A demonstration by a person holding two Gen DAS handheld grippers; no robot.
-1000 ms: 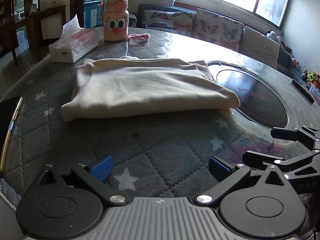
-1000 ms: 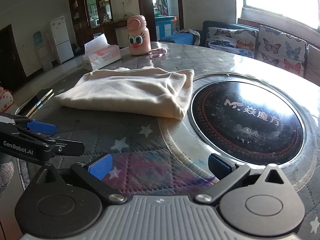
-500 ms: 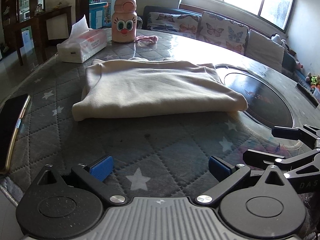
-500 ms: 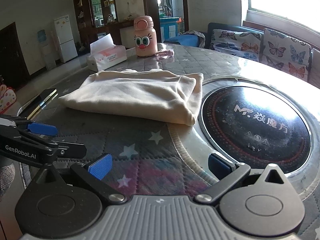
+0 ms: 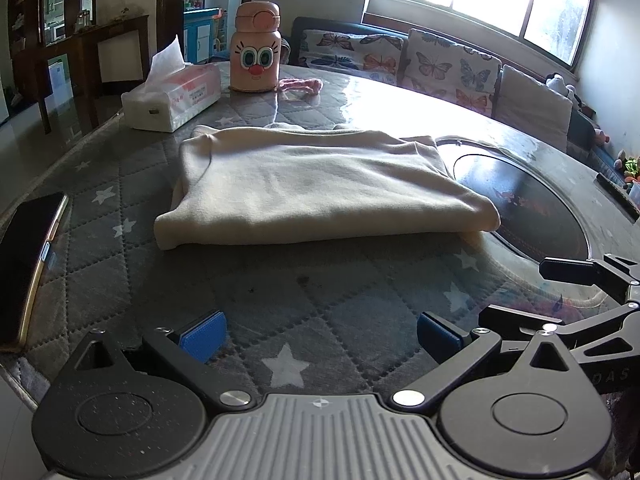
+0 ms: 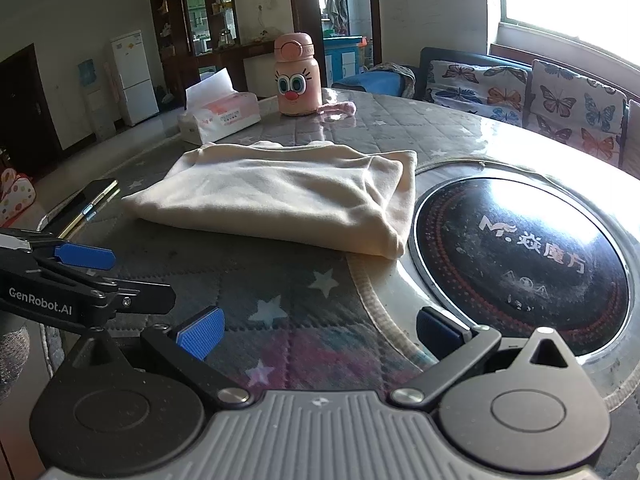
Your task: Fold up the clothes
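A cream garment [image 5: 316, 188] lies folded into a flat rectangle on the quilted grey table cover [image 5: 304, 304]; the right wrist view shows the same garment [image 6: 280, 200] beside the dark round cooktop [image 6: 520, 264]. My left gripper [image 5: 320, 334] hovers open over the near part of the table, well short of the garment, with nothing between its blue pads. My right gripper [image 6: 318, 330] is open too, empty, near the table's front edge. Each gripper shows at the side of the other's view: the right one [image 5: 560, 292] and the left one [image 6: 120, 280].
A tissue box [image 5: 172, 98], a pink cartoon bottle [image 5: 256, 54] and a small pink item [image 5: 300, 84] stand at the far side. A phone [image 5: 28, 260] lies at the left table edge. Behind the table runs a sofa with butterfly cushions [image 5: 440, 68].
Both grippers have drawn back from the garment and risen a little, so it looks smaller and farther off. The garment has not moved. Both grippers stay open.
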